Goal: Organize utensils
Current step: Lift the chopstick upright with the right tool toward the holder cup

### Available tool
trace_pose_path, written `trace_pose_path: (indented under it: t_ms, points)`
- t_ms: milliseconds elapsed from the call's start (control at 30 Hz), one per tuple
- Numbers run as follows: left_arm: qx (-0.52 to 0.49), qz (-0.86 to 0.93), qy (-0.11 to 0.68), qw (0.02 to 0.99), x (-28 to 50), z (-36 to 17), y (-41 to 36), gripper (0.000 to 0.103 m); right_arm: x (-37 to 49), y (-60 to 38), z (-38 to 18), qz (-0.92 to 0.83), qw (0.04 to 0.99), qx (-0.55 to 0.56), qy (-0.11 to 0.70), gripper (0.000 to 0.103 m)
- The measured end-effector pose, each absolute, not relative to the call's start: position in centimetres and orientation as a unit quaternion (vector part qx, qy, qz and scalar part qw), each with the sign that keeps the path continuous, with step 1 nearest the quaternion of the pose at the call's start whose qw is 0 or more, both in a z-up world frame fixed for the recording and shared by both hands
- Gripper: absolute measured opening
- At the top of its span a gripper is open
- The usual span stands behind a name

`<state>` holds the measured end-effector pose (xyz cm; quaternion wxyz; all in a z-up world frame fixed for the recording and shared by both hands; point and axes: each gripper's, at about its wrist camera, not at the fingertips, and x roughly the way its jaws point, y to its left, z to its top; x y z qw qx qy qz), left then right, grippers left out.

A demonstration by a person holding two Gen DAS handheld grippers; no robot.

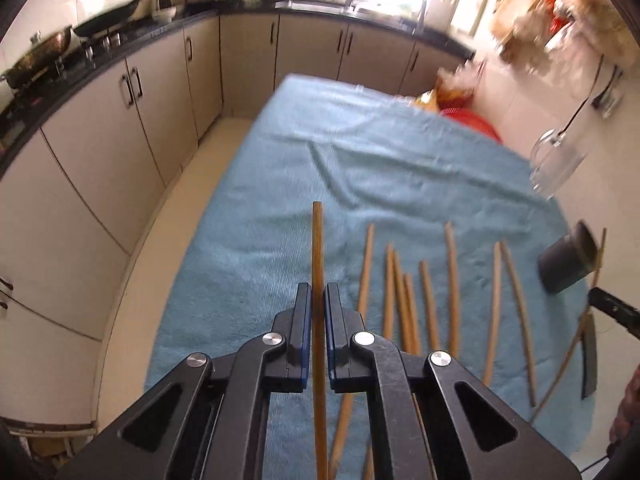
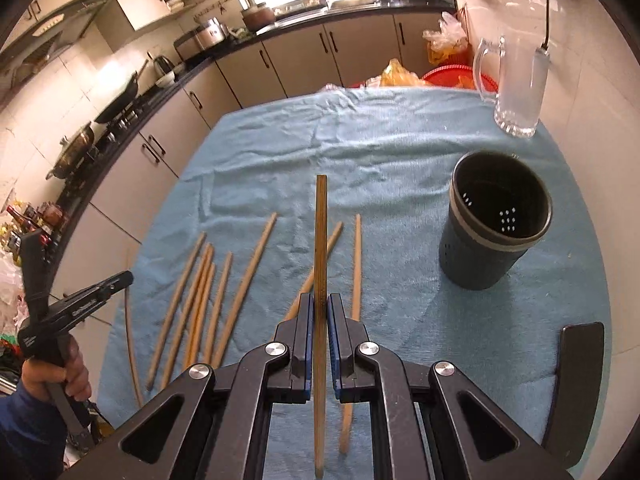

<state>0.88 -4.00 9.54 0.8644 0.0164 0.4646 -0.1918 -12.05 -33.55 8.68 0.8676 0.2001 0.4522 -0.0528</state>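
Left wrist view: left gripper (image 1: 318, 300) pinches one chopstick (image 1: 317, 248) above the blue cloth (image 1: 248, 240). Right gripper (image 2: 319, 308) likewise clamps its own stick (image 2: 321, 232). Loose chopsticks (image 2: 200, 292) lie on the cloth, left of the dark holder (image 2: 494, 236).

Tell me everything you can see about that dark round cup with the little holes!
The cup is a dark grey, plastic-looking holder, round and tall, with a paler band just under its rim. Small holes dot its inside wall. It stands upright on the blue towel, near the right side, and looks empty. The glass mug stands behind it, apart. No chopstick or hand-held gripper touches it.
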Motion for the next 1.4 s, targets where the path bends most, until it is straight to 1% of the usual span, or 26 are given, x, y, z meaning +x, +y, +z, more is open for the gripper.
trace_pose_path:
  t_ms: [200,700,1133,1400]
  points:
    - [0.013,-0.205,0.425,0.881,-1.6,13.1,-3.5,0.006,-13.7,-32.4,10.5,-0.057,0.88,0.201,0.427,0.007]
    - [0.026,-0.246,0.375,0.893,-5.9,18.3,-3.9,0.006,-16.9,-29.8,14.8,-0.059,0.906,0.192,0.374,0.007]
    - [0.043,-0.293,0.338,0.893,-7.3,21.6,-7.2,0.006,-19.8,-30.5,18.1,-0.092,0.919,0.199,0.329,0.007]
    - [0.058,-0.331,0.316,0.887,-8.2,23.5,-10.7,0.006,-22.0,-32.4,19.3,-0.124,0.919,0.211,0.308,0.007]
